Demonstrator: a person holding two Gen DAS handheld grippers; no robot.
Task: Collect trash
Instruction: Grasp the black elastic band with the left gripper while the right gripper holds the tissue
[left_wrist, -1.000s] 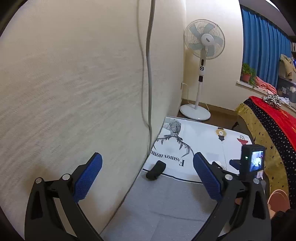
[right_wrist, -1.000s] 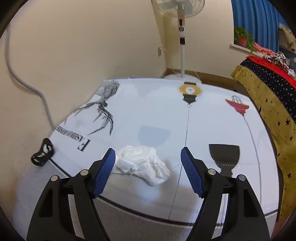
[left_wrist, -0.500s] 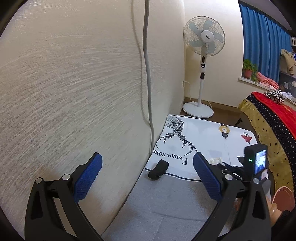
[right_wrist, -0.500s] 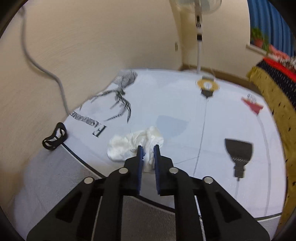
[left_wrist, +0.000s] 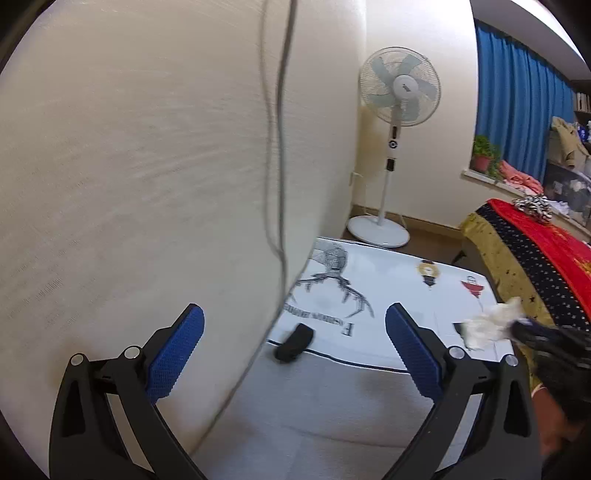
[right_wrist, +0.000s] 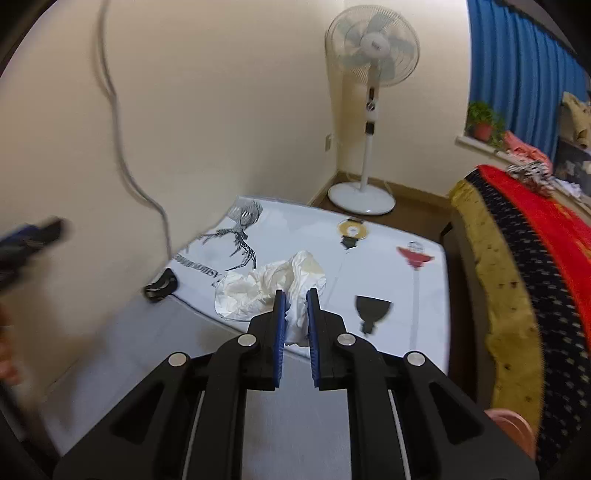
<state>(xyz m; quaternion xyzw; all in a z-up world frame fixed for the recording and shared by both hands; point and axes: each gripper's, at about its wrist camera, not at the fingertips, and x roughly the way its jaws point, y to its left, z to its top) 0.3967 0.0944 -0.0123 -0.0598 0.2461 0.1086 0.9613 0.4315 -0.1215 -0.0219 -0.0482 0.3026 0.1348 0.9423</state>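
Left wrist view: the left gripper (left_wrist: 291, 350) is hanging with its blue pads spread wide and nothing between them, pointing along the cream wall (left_wrist: 147, 166) toward the standing fan (left_wrist: 399, 88) at 1 o'clock. Kept idle beside the wall, it is probably leaving room for the other hand. At 3 o'clock the right gripper (left_wrist: 517, 328) is entering as a dark blur, carrying the crumpled white tissue (left_wrist: 487, 325) above the printed mat (left_wrist: 388, 295). A small black item (left_wrist: 293, 345) is lying at the mat's near edge by the wall; its nature is unclear.

Right wrist view: the right gripper (right_wrist: 293, 295) is pinching the crumpled white tissue (right_wrist: 266, 284), its pads nearly together on a fold while the bulk is bulging out toward 11 o'clock. Gripping one fold seems enough for something this light, though loose paper could slip free. The tissue appears lifted off the printed mat (right_wrist: 388, 273), which is stretching toward 12 o'clock. The bed cover (right_wrist: 535, 258) is running along 3 o'clock. No bin is showing, so the drop spot cannot be told.
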